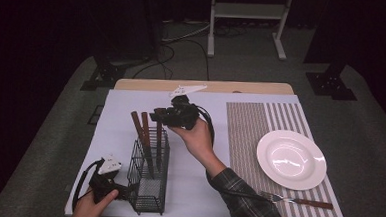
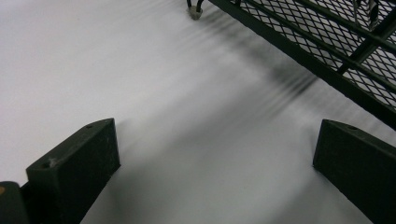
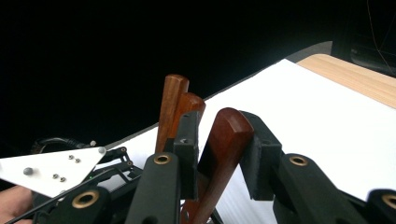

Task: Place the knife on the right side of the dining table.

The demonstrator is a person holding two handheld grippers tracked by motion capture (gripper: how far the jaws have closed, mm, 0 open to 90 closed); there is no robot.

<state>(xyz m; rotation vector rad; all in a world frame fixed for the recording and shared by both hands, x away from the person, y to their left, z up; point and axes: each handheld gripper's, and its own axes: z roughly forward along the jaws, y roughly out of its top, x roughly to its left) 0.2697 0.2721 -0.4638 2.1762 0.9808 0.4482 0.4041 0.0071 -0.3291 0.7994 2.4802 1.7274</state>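
The right gripper (image 3: 219, 154) clamps a wooden handle (image 3: 223, 144) standing in the wire basket (image 1: 149, 174) near the worktop's front-left corner; the left gripper (image 2: 215, 163) rests beside it, jaws apart.

the left gripper (image 1: 126, 190) sits low at the near edge, held in the left hand (image 1: 91, 207), its jaws spread wide apart with nothing between them. the right hand (image 1: 197, 136) holds the right gripper (image 1: 156, 116) raised, its jaws apparently clamped on a wooden handle (image 3: 219, 158).
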